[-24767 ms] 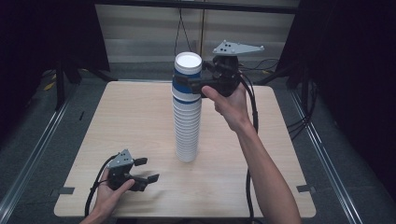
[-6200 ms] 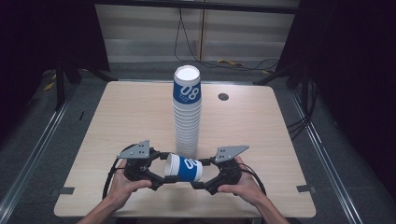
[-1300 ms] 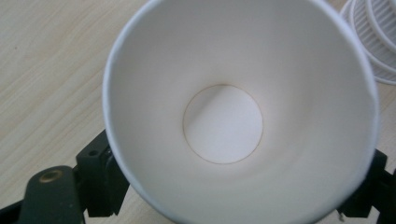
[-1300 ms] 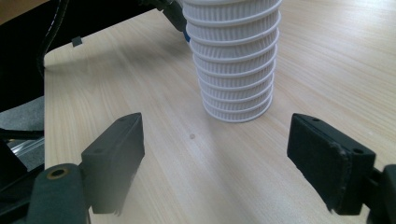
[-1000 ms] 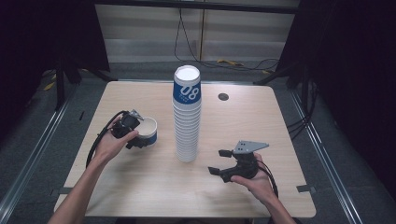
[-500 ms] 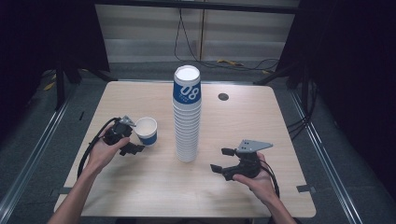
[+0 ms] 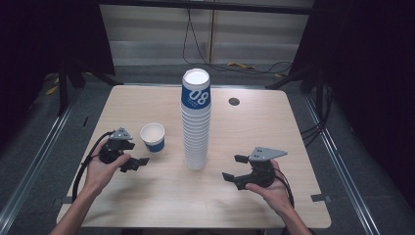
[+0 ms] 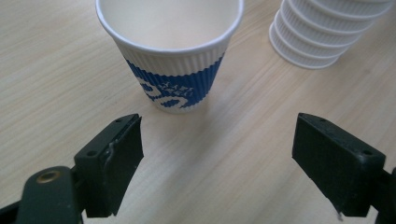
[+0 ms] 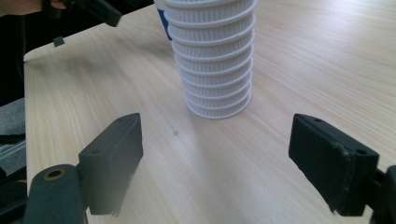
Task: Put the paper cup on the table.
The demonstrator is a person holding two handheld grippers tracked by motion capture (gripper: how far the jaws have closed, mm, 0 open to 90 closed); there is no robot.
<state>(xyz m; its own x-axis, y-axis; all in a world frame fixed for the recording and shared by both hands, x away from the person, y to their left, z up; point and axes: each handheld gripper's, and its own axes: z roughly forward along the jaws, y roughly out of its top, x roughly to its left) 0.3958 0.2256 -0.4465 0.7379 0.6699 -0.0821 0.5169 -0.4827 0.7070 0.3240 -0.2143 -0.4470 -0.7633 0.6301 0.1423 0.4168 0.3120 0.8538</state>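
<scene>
Two claws, both spread and empty. Our left claw [image 7: 139, 159] sits just short of the single cup [image 7: 153, 136], which stands upright, mouth up, on the surface [image 7: 147, 196], clear of the jaws in the left gripper view [image 8: 173, 56]. The cup is left of the cup stack [image 7: 195, 122], apart from it. Our right claw [image 7: 234, 168] is right of the stack, aimed at its base. For the next cup off the stack, we judge the right claw nearer.

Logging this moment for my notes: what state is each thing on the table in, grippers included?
Single cup: upright, empty, standing free.
Cup stack: upside down, nested, standing.
Left gripper: open, holding nothing, cup just ahead.
Right gripper: open, holding nothing.
</scene>
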